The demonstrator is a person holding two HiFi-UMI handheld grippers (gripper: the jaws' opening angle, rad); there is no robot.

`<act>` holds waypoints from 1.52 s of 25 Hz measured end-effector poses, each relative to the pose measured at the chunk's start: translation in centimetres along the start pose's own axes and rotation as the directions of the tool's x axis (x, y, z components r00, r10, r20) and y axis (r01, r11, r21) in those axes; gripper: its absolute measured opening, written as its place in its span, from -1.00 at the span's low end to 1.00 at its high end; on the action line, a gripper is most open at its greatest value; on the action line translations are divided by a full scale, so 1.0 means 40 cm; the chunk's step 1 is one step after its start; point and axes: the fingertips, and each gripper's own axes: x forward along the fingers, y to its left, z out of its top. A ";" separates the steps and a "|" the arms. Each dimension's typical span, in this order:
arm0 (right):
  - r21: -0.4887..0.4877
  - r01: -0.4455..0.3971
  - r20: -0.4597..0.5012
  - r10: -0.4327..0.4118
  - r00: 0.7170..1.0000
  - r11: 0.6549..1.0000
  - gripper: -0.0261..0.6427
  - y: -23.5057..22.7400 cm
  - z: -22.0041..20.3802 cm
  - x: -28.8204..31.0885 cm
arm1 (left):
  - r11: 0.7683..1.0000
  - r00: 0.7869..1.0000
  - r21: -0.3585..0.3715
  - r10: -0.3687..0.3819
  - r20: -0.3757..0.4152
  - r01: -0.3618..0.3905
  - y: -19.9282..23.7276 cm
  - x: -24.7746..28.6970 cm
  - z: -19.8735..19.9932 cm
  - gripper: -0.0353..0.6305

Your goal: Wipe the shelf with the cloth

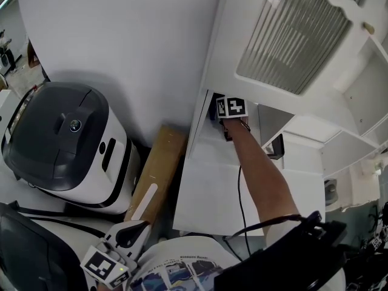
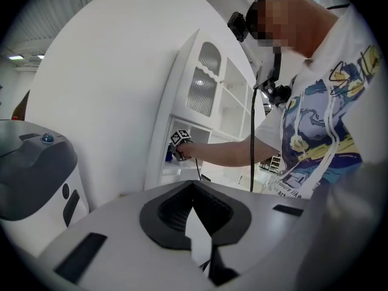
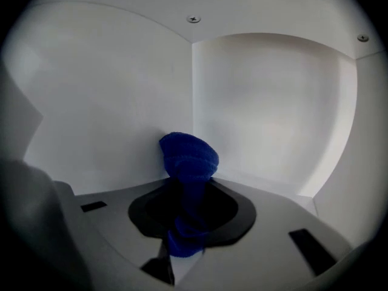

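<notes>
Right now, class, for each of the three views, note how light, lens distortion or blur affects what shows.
Head view: even, bright light; the wide lens bows the edges of the cabinet. Left gripper view: strong fisheye curve, black corners, a mosaic patch over the person's face. Right gripper view: dim inside the shelf, dark vignette, yet the blue cloth reads sharp.

Shelf walls (image 3: 115, 102) close around the right hand-held gripper (image 3: 189, 190)

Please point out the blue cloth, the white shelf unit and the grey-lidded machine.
Blue cloth (image 3: 189, 155): right gripper view, its bunched top.
Shelf unit (image 1: 209, 193): head view, its bare lower ledge.
Machine (image 1: 57, 132): head view, its dark grey lid.
</notes>
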 end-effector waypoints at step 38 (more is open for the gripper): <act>-0.003 0.059 -0.006 -0.059 0.998 0.998 -0.60 -0.036 -0.077 -0.182 | 0.941 0.949 0.134 -0.298 -0.098 0.309 -0.170 0.075 0.001 -0.86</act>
